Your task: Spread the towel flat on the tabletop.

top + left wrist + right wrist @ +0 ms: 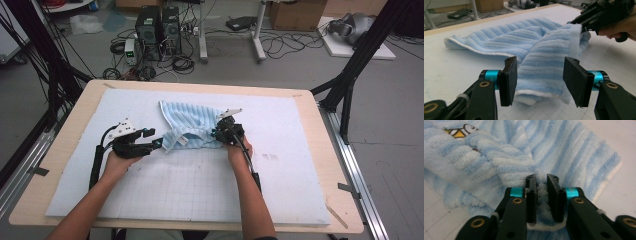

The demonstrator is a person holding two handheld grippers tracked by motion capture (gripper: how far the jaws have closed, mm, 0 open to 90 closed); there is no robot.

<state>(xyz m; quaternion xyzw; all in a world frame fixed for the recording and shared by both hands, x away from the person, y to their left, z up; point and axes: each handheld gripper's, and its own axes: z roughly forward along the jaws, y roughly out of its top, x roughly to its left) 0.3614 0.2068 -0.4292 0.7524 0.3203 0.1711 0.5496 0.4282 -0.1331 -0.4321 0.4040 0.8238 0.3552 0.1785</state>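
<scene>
Towel [192,126], pale blue with lighter stripes, lies half folded near the middle of a white gridded mat [150,200] on a wooden table [75,107]; one flap has been drawn over toward the person's left, so a folded band runs across the mat from one hand to the other, its long axis left to right in the high view. Right gripper [223,134] sits at the band's right end; in the right gripper view its jaws stand close together with a ridge of terry pile between the pads [532,195], which look to be touching it, though the grip seems light. Left gripper [156,144] rests at the band's left end, lying level and pointing toward the cloth; in the left gripper view its jaws stand wide apart, released, with the towel's folded, white-edged end [537,93] lying in the gap between them and pressed by neither pad. The left hand is therefore the nearer one to that free end, which lies straight ahead of its fingers; closing there would likely take hold.
</scene>
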